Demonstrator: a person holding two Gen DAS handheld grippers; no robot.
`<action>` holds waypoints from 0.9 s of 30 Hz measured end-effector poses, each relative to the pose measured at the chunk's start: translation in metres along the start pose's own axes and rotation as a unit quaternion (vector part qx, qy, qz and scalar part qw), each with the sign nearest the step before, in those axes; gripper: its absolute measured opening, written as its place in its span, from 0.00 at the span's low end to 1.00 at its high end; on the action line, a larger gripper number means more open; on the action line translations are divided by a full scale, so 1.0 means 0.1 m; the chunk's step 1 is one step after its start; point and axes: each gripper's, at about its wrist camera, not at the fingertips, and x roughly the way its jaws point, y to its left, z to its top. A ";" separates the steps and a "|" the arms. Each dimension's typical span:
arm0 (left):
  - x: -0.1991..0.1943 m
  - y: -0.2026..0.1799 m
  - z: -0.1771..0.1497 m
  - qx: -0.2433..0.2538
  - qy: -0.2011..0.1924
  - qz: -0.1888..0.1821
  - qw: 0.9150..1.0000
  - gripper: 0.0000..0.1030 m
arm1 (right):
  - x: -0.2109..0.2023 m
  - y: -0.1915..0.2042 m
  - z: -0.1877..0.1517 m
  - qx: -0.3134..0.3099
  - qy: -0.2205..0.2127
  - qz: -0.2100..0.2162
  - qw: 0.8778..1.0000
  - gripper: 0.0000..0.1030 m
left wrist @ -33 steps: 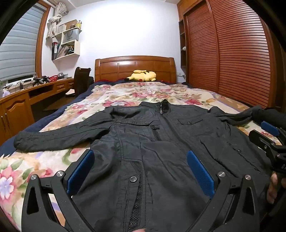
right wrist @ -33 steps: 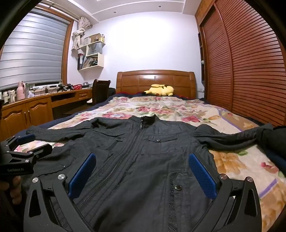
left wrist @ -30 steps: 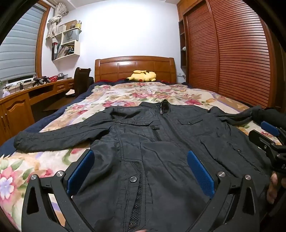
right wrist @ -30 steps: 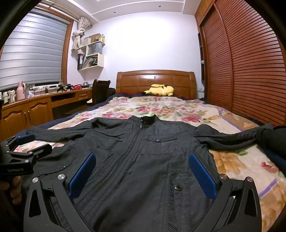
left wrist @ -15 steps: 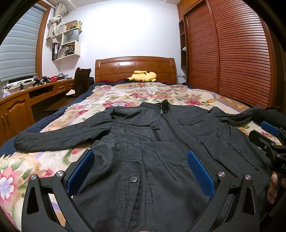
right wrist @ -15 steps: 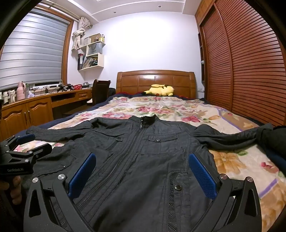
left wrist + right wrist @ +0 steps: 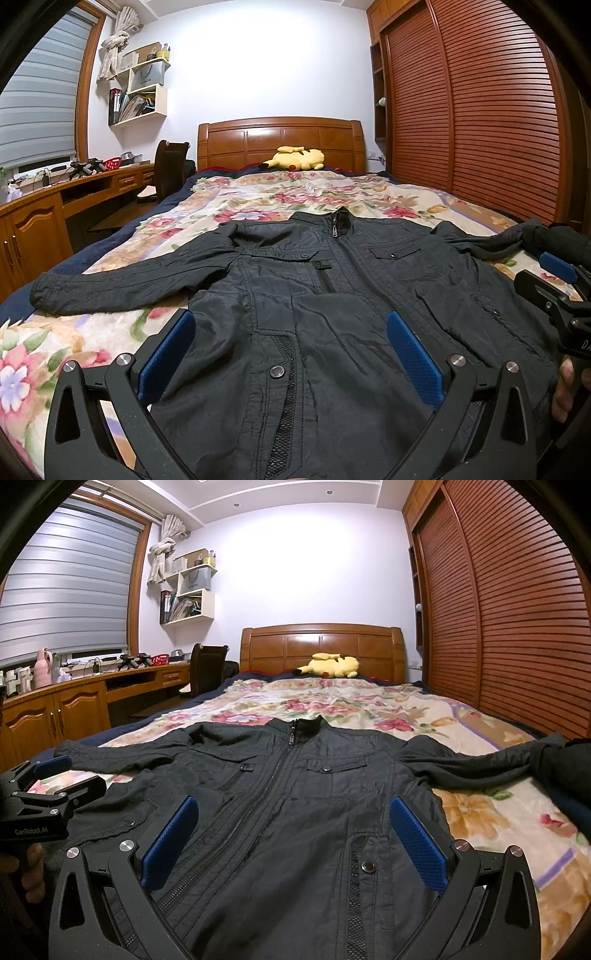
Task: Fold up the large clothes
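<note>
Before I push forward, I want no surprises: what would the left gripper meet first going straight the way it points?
Probably the black jacket: the open left gripper points low along its front panel on the bed. How high it hovers is unclear.

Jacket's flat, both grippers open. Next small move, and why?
Probably bring the left gripper to the outstretched left-side sleeve and pinch its cuff: the jacket lies spread and zipped on the bed, nothing folded yet, and the right gripper is open too.
</note>
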 end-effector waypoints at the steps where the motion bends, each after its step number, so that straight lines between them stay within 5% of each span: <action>1: 0.00 0.00 0.00 0.000 0.000 0.000 1.000 1.00 | 0.00 0.00 0.00 0.000 0.000 0.000 1.000 1.00; 27: -0.02 0.04 0.05 0.001 -0.002 0.001 1.000 1.00 | 0.01 -0.02 0.00 0.001 0.000 0.000 1.000 1.00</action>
